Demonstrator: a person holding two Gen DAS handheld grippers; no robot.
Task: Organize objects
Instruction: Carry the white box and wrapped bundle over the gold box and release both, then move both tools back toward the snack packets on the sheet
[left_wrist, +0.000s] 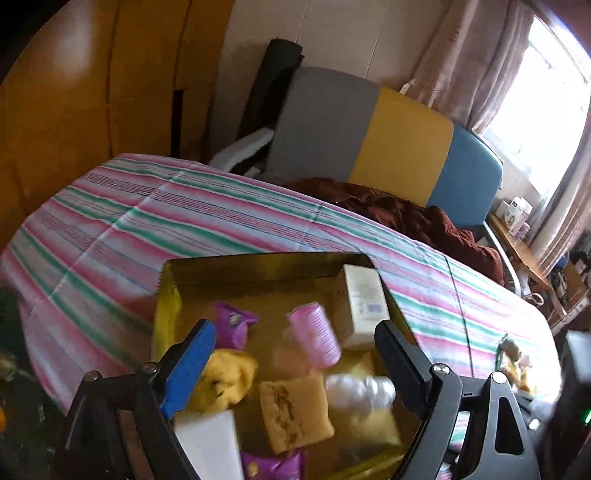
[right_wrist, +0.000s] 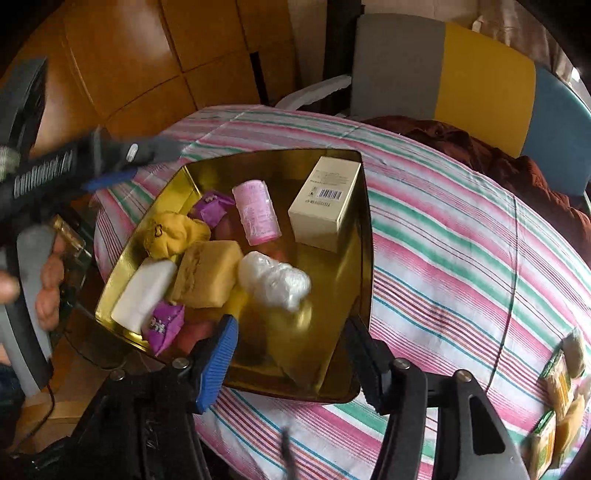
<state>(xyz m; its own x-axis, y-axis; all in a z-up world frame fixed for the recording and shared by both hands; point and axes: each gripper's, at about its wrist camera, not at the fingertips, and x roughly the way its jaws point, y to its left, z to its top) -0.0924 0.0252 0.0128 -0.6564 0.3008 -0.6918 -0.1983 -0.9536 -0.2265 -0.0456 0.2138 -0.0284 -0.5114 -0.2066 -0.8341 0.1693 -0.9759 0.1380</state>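
A gold metal tray (right_wrist: 364, 258) sits on the striped cloth and holds a cream box (right_wrist: 325, 203), a pink hair roller (right_wrist: 256, 212), a yellow sponge (right_wrist: 207, 275), a white crumpled plastic wad (right_wrist: 275, 278), a yellow soft toy (right_wrist: 171, 230), a white bar (right_wrist: 144, 291) and purple sachets (right_wrist: 164, 325). My right gripper (right_wrist: 291, 358) is open and empty over the tray's near edge. My left gripper (left_wrist: 291, 365) is open and empty above the tray (left_wrist: 170, 280), with the roller (left_wrist: 316, 338) and sponge (left_wrist: 293, 413) between its fingers. It also shows at the left of the right wrist view (right_wrist: 107, 177).
The tray lies on a table with a pink, green and white striped cloth (right_wrist: 443, 266). Small packets (right_wrist: 561, 380) lie at the cloth's right edge. A grey, yellow and blue chair back (left_wrist: 369, 136) with a brown cloth (left_wrist: 406, 214) stands behind. Wooden cabinets (left_wrist: 92, 92) are at the left.
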